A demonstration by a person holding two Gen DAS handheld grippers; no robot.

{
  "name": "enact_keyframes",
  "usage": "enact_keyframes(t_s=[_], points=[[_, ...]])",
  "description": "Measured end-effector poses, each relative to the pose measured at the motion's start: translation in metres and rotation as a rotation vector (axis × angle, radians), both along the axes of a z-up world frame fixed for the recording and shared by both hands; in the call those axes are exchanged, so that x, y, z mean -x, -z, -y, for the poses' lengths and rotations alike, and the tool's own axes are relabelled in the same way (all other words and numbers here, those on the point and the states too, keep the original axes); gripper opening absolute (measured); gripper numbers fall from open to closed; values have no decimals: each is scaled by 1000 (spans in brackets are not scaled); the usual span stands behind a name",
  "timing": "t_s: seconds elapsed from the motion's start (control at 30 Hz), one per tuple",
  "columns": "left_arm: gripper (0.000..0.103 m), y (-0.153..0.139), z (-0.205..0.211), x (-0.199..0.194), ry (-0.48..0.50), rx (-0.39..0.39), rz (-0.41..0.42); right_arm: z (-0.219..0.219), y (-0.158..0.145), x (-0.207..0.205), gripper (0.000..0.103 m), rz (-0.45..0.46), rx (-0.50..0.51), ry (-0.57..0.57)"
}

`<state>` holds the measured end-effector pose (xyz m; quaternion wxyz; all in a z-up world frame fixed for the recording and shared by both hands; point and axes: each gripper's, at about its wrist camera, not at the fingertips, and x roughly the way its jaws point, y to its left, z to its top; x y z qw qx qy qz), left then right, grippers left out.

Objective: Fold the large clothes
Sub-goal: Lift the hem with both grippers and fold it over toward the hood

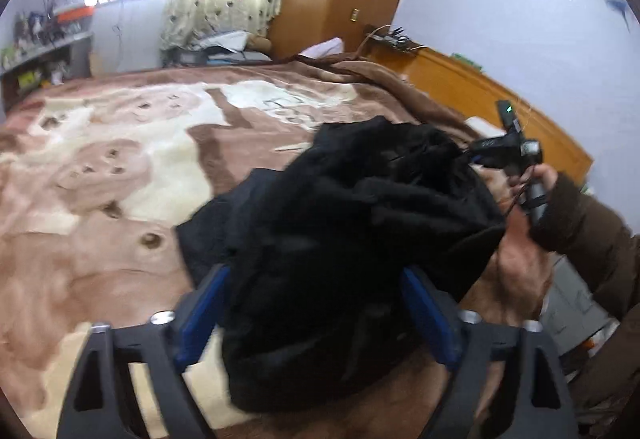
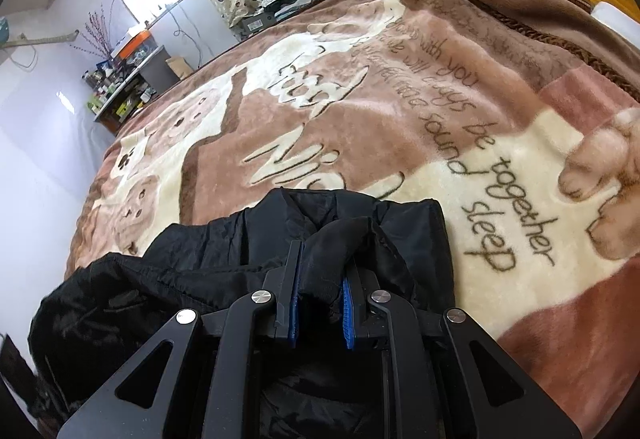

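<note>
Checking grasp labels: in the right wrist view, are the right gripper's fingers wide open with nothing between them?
No, the right gripper has its fingers closed on a bunched fold of the black jacket.

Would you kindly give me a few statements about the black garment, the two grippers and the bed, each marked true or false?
1. The right gripper is shut on a fold of the black jacket. True.
2. The left gripper has its fingers pressed flat together with nothing between them. False: its jaws stand wide apart with jacket fabric bunched between them.
3. The jacket lies neatly folded into a flat square. False: it is crumpled.
4. The bed is covered by a brown and cream blanket bearing lettering. True.
</note>
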<state>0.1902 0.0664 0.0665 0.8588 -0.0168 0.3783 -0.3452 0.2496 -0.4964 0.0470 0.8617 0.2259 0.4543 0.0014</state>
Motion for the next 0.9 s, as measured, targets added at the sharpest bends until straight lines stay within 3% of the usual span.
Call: enact_keyframes(t_s=[0.07, 0.13, 0.27, 0.43, 0.5, 0.53, 0.57, 0.67, 0.8, 0.9], points=[[39, 4, 2, -12, -47, -7, -21, 1, 1, -2, 17, -8, -3, -4], [24, 7, -4, -21, -105, 7, -43, 3, 3, -4, 18, -19, -11, 0], [20, 17, -22, -50, -237, 54, -114, 12, 6, -4, 27, -31, -80, 6], [20, 28, -16, -74, -283, 11, -130, 23, 0, 3, 40, 26, -174, -17], [20, 33, -15, -83, -300, 14, -146, 26, -8, 10, 54, 79, -146, -34], [20, 36, -15, -87, -310, 6, -149, 28, -13, 14, 66, 114, -116, -29], [20, 38, -14, -89, -316, 2, -152, 32, -18, 18, 68, 143, -92, -20], [20, 46, -14, -97, -329, 11, -178, 46, -18, 30, 69, 217, -64, 2], [21, 53, -15, -105, -349, 14, -204, 37, 18, 16, 69, 83, 47, -74], [21, 57, -13, -109, -350, -9, -218, 26, 37, 3, 69, 78, 58, -149]])
